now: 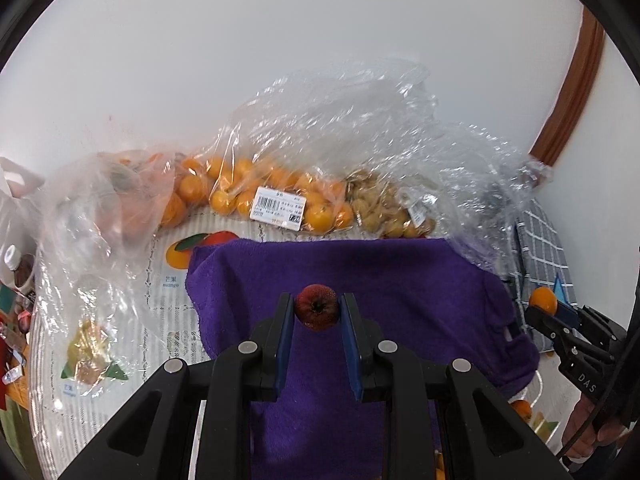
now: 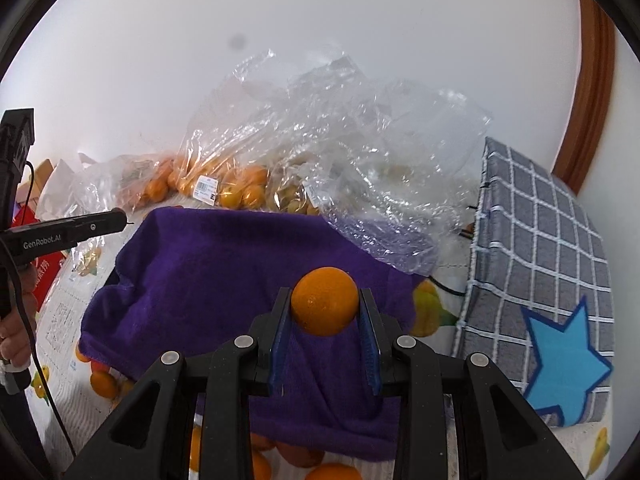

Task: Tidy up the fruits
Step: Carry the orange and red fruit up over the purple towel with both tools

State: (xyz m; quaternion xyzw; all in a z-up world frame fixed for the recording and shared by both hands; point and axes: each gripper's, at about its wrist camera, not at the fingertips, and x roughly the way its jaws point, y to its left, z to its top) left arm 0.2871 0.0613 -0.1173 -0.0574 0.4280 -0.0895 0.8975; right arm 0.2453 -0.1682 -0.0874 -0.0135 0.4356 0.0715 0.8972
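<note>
My left gripper (image 1: 317, 307) is shut on a small dark red fruit (image 1: 317, 306) and holds it above a purple towel (image 1: 400, 288). My right gripper (image 2: 325, 302) is shut on an orange (image 2: 325, 300) above the same towel (image 2: 208, 264); it also shows at the right edge of the left wrist view (image 1: 549, 307), with the orange (image 1: 542, 300) in it. A clear bag of small oranges (image 1: 248, 188) and a bag of pale yellowish fruits (image 1: 384, 208) lie behind the towel by the wall.
Crumpled clear plastic bags (image 1: 360, 120) pile up at the back. A grey checked cushion with a blue star (image 2: 552, 280) stands at the right. Loose oranges (image 2: 104, 384) lie on the fruit-printed tablecloth (image 1: 168, 280) near the towel's front edge. More bags (image 1: 80, 216) sit at the left.
</note>
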